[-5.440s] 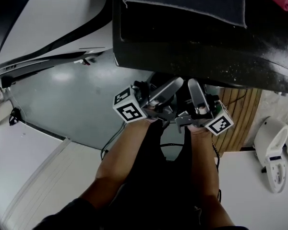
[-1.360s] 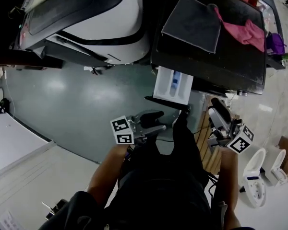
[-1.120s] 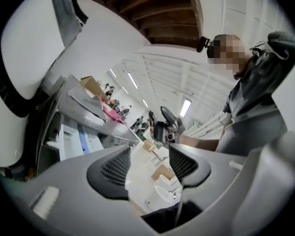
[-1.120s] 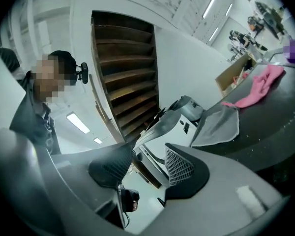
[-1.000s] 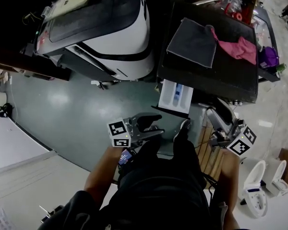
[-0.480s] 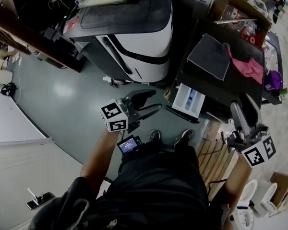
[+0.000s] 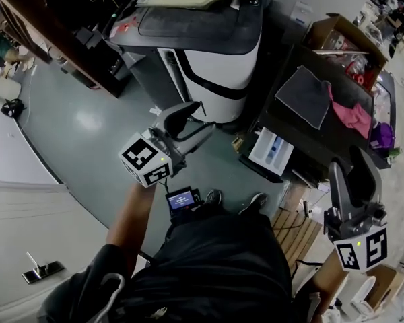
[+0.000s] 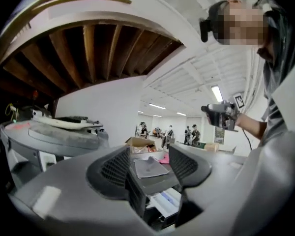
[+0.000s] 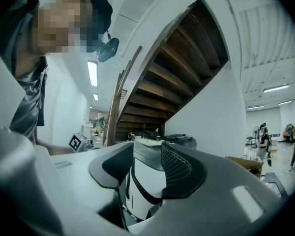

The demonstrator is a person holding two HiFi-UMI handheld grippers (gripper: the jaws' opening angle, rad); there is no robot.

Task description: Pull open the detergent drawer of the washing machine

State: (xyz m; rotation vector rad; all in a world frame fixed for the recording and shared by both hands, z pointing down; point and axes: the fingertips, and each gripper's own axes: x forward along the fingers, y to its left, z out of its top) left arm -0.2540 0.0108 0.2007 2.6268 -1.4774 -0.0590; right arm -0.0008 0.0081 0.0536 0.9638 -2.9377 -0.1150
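white detergent drawer (image 7: 272, 151) pulled out; left gripper (image 7: 203, 117) jaws slightly apart, empty; right gripper (image 7: 347, 159) jaws just closing partway, empty.

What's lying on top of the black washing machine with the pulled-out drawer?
On the black washing machine lie a flat, square dark grey cloth and a crumpled pink cloth right beside it. The part of the top beneath both cloths is covered and cannot be seen.

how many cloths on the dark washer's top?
2: a dark grey cloth flat on the washer top, and a pink cloth crumpled against its right edge in the head view. The purple thing further right is unclear.
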